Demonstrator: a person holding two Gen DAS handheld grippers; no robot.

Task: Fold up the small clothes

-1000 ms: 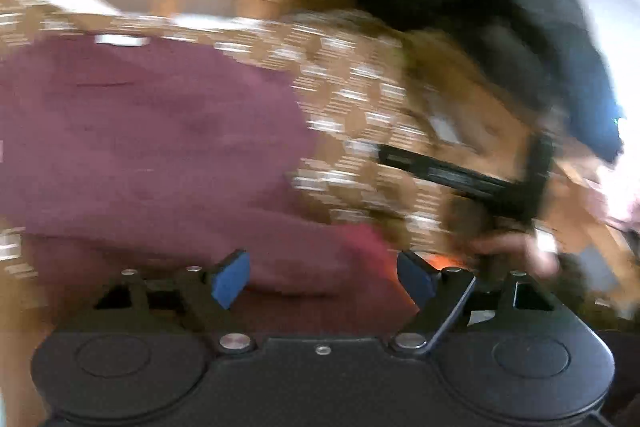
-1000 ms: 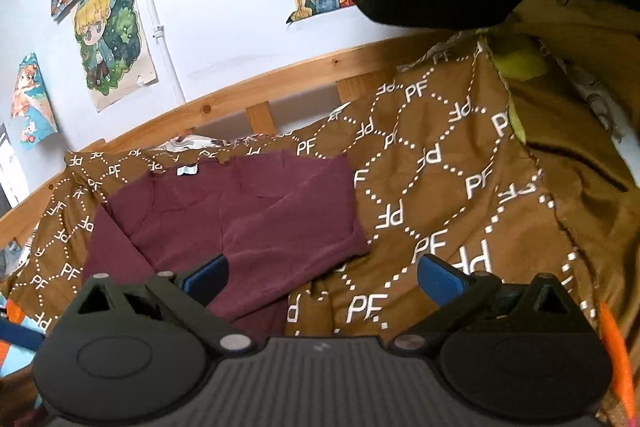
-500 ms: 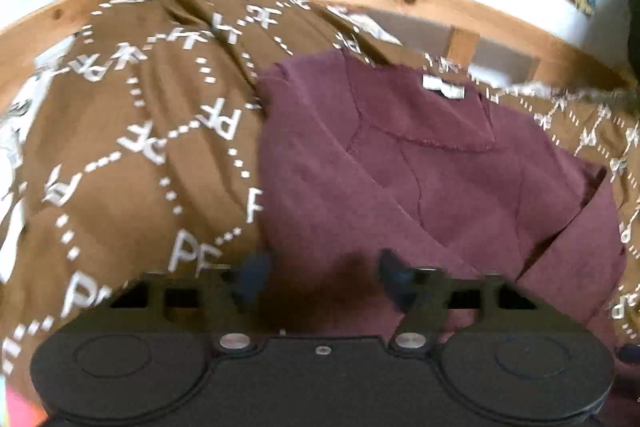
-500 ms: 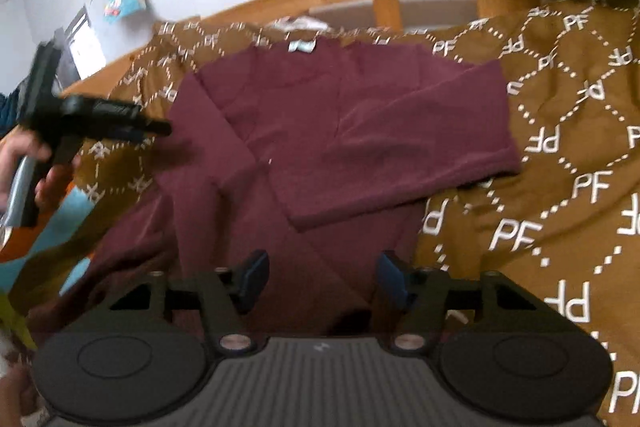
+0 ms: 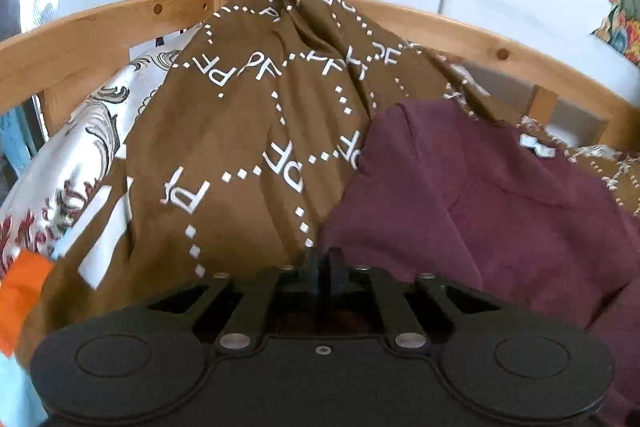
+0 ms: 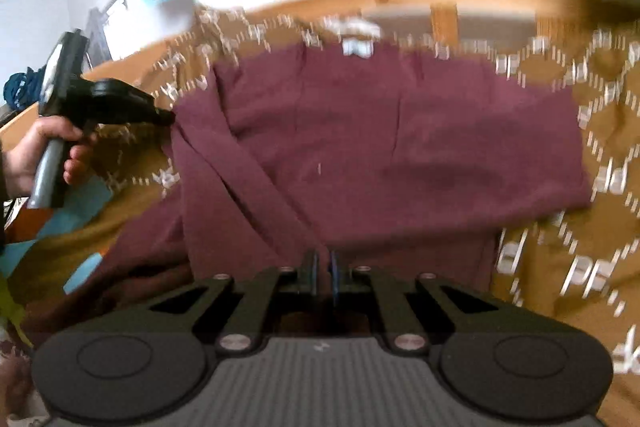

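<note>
A maroon long-sleeved top (image 6: 380, 147) lies on a brown patterned blanket (image 6: 600, 247), its right sleeve folded across the body and its white neck label (image 6: 356, 47) at the far edge. My left gripper (image 5: 323, 259) is shut on the top's left edge, near the shoulder (image 5: 460, 187). It also shows in the right wrist view (image 6: 164, 115), pinching the garment's left side. My right gripper (image 6: 323, 263) is shut on the top's near hem.
A wooden bed rail (image 5: 100, 39) runs along the far side, with a white wall and posters behind. The brown blanket (image 5: 240, 147) bunches up high at the left. A white printed sheet (image 5: 80, 147) and orange and blue cloth (image 5: 20, 287) lie at the left.
Both grippers went from open to shut on the maroon top, the left at its left edge, the right at its near hem. The left gripper has swung left.
</note>
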